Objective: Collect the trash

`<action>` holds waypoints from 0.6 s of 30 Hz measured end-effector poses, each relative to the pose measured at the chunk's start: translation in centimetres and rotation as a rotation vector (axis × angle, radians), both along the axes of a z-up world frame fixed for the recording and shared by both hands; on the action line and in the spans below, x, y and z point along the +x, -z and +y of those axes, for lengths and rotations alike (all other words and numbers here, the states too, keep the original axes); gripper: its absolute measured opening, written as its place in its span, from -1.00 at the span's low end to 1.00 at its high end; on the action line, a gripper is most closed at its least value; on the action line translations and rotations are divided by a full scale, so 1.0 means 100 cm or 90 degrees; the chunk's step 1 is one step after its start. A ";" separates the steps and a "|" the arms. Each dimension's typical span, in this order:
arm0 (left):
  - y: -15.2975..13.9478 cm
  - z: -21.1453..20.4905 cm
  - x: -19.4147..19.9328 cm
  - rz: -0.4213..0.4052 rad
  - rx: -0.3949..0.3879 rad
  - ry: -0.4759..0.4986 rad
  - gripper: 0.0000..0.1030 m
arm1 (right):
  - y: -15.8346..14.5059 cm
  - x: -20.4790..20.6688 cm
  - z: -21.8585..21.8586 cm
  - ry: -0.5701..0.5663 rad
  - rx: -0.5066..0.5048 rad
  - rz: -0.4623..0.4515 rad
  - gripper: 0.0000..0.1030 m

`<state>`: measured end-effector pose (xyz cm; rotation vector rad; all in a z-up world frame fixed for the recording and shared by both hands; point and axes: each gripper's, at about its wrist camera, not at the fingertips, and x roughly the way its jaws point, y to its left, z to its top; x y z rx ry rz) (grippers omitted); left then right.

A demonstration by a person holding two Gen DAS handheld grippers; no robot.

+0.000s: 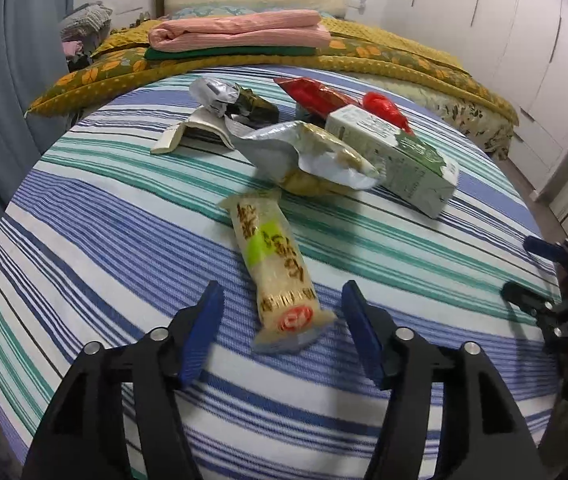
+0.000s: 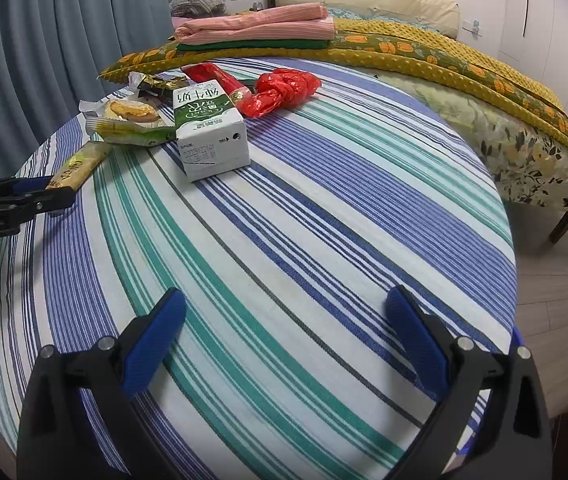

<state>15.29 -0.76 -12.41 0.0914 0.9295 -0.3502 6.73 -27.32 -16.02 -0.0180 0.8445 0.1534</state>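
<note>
left gripper (image 1: 280,328): jaws spread, nothing pinched | snack wrapper (image 1: 274,264) lies on striped bedsheet (image 1: 124,240), near end between the pads, long axis toward 12 o'clock | right gripper (image 2: 284,336): spread, empty, farther off

Left hand-held gripper (image 1: 280,320) tilts downward, jaws parted; right hand-held gripper (image 2: 284,336), at its three o'clock, gapes wide.

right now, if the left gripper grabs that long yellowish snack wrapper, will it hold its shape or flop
The yellowish snack wrapper looks like thin plastic film, so it probably crumples and droops beyond the left gripper. It lies flattish, so likely light and unlikely to roll. Its glossy surface may slip between the pads.
</note>
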 end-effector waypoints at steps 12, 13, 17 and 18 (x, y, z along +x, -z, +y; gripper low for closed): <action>0.005 -0.016 0.002 -0.003 0.056 0.021 0.62 | -0.033 0.051 0.035 -0.085 -0.027 0.008 0.90; 0.006 -0.015 0.002 -0.002 0.054 0.021 0.63 | -0.036 0.061 0.044 -0.101 -0.029 0.010 0.89; 0.006 -0.016 0.002 0.001 0.053 0.025 0.68 | -0.040 0.094 0.070 -0.124 -0.054 0.008 0.86; 0.006 -0.016 0.002 0.001 0.052 0.025 0.70 | -0.040 0.100 0.073 -0.124 -0.063 0.007 0.84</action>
